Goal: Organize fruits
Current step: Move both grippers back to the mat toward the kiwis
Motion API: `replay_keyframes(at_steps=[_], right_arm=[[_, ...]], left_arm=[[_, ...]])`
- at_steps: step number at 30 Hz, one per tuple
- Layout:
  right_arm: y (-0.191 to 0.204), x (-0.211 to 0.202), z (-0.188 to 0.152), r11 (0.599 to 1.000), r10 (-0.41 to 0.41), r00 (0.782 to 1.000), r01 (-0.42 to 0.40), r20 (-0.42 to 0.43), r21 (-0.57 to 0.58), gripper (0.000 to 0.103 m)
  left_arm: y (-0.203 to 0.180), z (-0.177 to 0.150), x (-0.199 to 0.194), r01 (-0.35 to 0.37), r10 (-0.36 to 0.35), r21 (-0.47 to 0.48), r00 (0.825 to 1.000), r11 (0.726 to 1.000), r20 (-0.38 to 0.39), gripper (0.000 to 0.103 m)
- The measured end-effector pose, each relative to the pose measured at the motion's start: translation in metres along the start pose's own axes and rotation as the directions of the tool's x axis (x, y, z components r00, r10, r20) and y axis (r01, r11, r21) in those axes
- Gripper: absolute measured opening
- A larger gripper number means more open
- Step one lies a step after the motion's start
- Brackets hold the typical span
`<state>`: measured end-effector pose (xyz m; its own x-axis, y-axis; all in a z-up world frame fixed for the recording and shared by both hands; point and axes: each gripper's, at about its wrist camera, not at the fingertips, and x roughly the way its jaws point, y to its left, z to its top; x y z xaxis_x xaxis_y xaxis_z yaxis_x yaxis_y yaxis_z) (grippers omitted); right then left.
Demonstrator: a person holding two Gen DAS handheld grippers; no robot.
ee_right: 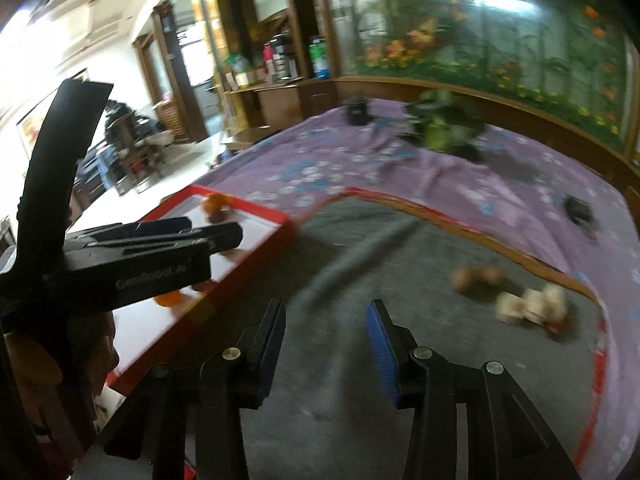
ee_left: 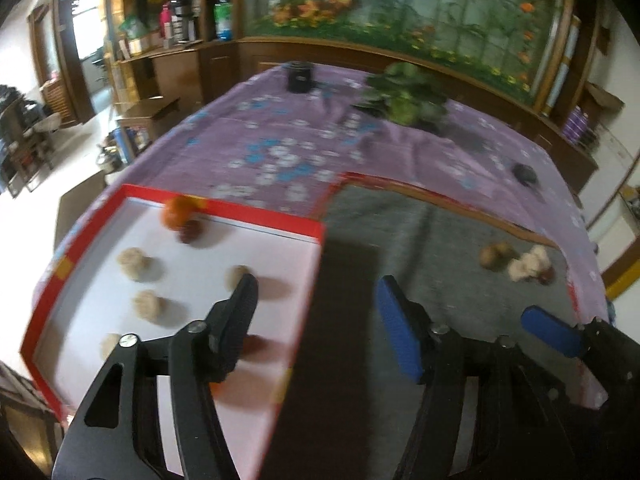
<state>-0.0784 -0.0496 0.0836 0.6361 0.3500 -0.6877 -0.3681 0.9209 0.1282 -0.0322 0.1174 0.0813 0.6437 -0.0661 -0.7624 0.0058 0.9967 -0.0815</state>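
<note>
Fruit sorted at left, a heap waiting at right.
Your red-rimmed tray (ee_left: 276, 226) holds an orange (ee_left: 177, 210) and pale fruits; your left gripper (ee_left: 316, 312) hangs released at its edge, your right gripper (ee_right: 326, 328) spread empty over grey felt (ee_right: 360, 248), fruit cluster (ee_right: 532, 304) far right.

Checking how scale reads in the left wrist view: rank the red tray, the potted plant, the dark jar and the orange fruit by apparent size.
1. red tray
2. potted plant
3. dark jar and orange fruit: alike; the jar stands farther off, so unranked.
</note>
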Motion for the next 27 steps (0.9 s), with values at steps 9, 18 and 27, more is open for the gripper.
replay_keyframes(at_steps=[9, 18, 27], right_arm=[[-0.073, -0.04, -0.038, 0.98, -0.18, 0.984, 0.18, -0.003, 0.084, 0.048], [-0.14, -0.064, -0.07, 0.949, -0.21, 0.978, 0.206, -0.01, 0.238, 0.048], [-0.146, -0.051, -0.066, 0.958, -0.175, 0.984, 0.174, -0.015, 0.23, 0.048]], left_arm=[[-0.077, -0.008, 0.017, 0.124, -0.116, 0.118, 0.991, 0.985, -0.071, 0.064], [-0.129, -0.015, 0.043, 0.184, -0.156, 0.194, 0.976, 0.964, -0.152, 0.064], [-0.148, 0.008, 0.073, 0.176, -0.147, 0.2, 0.977, 0.964, -0.152, 0.064]])
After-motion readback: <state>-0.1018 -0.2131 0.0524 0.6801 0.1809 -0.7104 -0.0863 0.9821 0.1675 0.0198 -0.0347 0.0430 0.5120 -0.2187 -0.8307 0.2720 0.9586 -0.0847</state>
